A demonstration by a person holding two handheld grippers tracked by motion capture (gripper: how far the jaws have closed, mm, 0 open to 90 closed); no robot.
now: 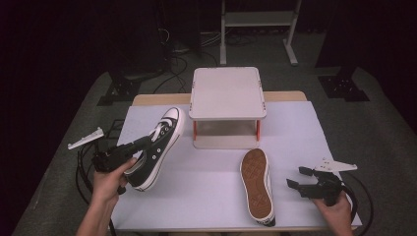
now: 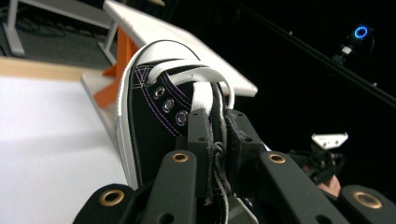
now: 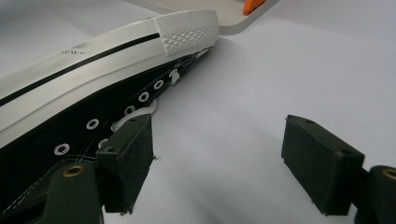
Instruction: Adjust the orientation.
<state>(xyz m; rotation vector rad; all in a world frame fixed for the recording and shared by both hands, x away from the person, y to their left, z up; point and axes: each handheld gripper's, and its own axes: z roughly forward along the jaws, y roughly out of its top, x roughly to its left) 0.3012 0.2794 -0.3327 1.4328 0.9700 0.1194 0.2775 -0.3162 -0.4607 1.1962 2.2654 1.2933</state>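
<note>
Counter (image 1: 216, 172): white sheet, carrying a small two-tier white rack (image 1: 227, 93) at the back centre, both tiers bare.

Upright black sneaker (image 1: 158, 147): left-front of the rack, toe towards it, tilted, apparently lifted.

Second sneaker (image 1: 256, 183): right-front of the rack, lying with its brown sole showing, untouched.

Left gripper (image 2: 215, 135): closed tight on the upright sneaker's tongue and laces.

Right gripper (image 3: 217, 163): jaws wide apart, holding nothing, just beside the second sneaker.

Judgement: first shoe in hand, neither placed on the rack; most work remains.
</note>
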